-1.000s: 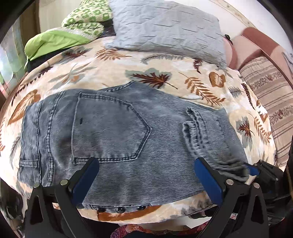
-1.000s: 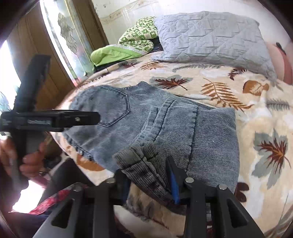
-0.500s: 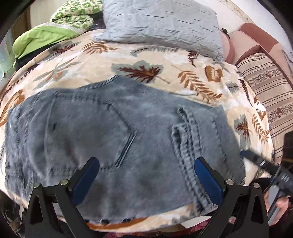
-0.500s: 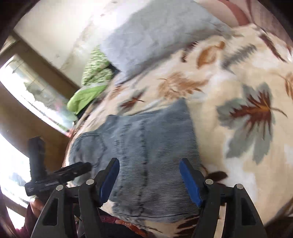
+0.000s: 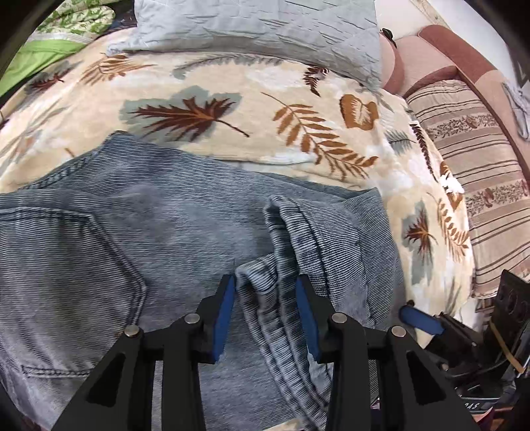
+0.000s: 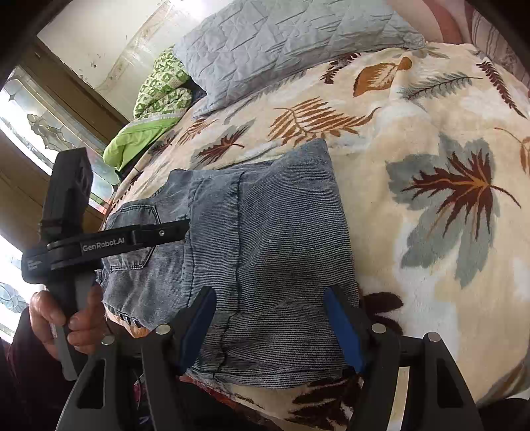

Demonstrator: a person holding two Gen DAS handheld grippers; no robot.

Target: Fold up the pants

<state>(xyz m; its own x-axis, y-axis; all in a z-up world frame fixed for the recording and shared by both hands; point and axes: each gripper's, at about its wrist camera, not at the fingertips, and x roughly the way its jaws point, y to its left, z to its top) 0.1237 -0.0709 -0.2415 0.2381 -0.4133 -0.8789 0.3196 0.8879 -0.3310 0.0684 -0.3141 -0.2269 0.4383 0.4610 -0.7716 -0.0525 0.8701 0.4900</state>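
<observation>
Grey-blue denim pants (image 5: 132, 258) lie folded on a leaf-print blanket, back pocket up at the left. My left gripper (image 5: 266, 285) has its blue pads closed partway around the bunched hem fold (image 5: 268, 285) lying on the pants. My right gripper (image 6: 270, 298) is open, its pads straddling the near right end of the folded pants (image 6: 265, 238) without holding them. The left gripper also shows in the right wrist view (image 6: 180, 228), over the pants.
A grey quilted pillow (image 5: 258, 30) lies at the head of the bed. Green bedding (image 6: 155, 99) is piled beside it. A striped cushion (image 5: 470, 155) sits to the right. A window and wood frame (image 6: 39, 122) stand at the left.
My right gripper let go of the hem fold and opened wide. My left gripper moved right and narrowed around that fold.
</observation>
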